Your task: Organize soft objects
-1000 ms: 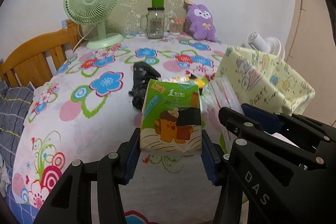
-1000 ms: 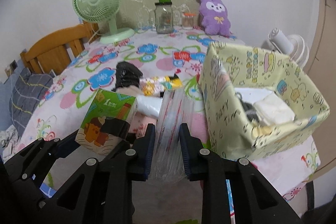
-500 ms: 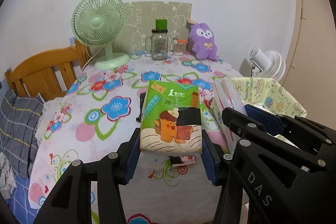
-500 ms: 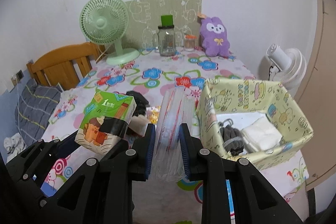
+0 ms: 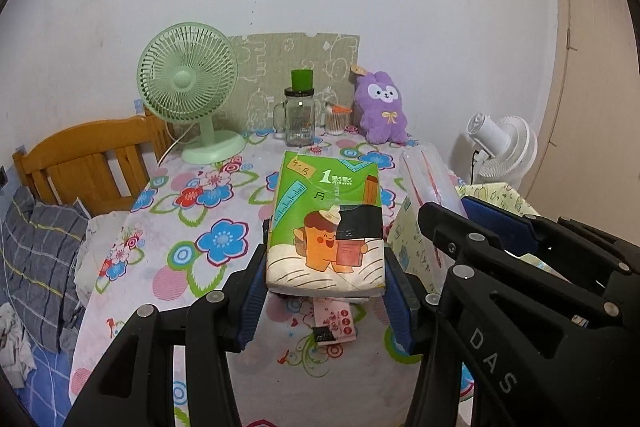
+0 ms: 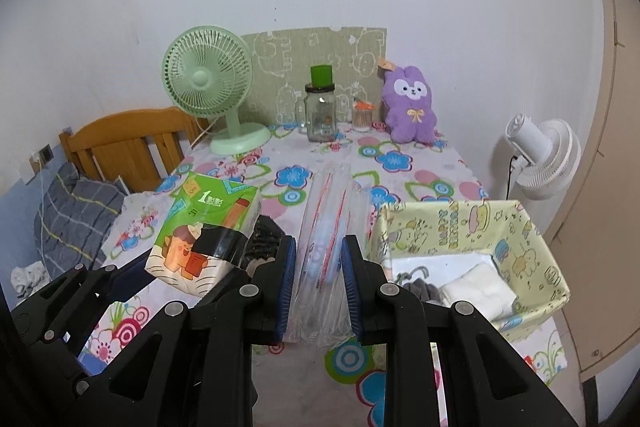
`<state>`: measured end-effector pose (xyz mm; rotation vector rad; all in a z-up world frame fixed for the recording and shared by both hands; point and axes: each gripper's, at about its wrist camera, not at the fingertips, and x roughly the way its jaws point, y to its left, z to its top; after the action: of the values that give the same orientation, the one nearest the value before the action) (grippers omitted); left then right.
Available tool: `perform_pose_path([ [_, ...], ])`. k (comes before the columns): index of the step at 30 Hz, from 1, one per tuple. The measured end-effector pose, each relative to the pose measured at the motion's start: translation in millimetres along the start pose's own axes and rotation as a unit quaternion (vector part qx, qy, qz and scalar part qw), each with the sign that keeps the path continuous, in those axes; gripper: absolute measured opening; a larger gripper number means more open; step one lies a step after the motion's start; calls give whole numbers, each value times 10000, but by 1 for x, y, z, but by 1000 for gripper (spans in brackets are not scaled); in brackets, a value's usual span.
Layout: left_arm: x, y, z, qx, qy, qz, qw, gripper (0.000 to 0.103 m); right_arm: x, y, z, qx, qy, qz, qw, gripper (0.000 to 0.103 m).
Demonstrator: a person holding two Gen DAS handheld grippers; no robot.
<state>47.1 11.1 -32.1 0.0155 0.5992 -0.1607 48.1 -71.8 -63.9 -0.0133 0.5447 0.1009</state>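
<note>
Left gripper [image 5: 326, 285] clamps a green tissue pack [image 5: 326, 223], held clear above the floral desk [image 5: 188, 227]. Right gripper [image 6: 319, 285], narrow, pinches a clear plastic packet [image 6: 326, 243] just left of the yellow fabric box [image 6: 516, 227], which contains folded white cloth [image 6: 478, 289] and a grey item [image 6: 416, 287].

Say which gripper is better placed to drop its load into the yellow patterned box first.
Probably right: the right gripper, clamping the clear plastic packet, sits beside the yellow patterned box; the left gripper holds the green tissue pack farther away.
</note>
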Motion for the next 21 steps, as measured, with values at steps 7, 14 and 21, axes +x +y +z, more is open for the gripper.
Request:
perform_pose_path([
  [7, -1, -9, 10, 38, -99, -2, 9999, 54, -4, -10, 10, -1, -82, 27, 10000, 26],
  [14, 3, -18, 15, 35, -91, -35, 9999, 54, -2, -20, 14, -20, -88, 55, 9999, 26],
  [21, 10, -32, 19, 59, -75, -101, 9999, 54, -2, -35, 17, 1, -102, 74, 9999, 26],
])
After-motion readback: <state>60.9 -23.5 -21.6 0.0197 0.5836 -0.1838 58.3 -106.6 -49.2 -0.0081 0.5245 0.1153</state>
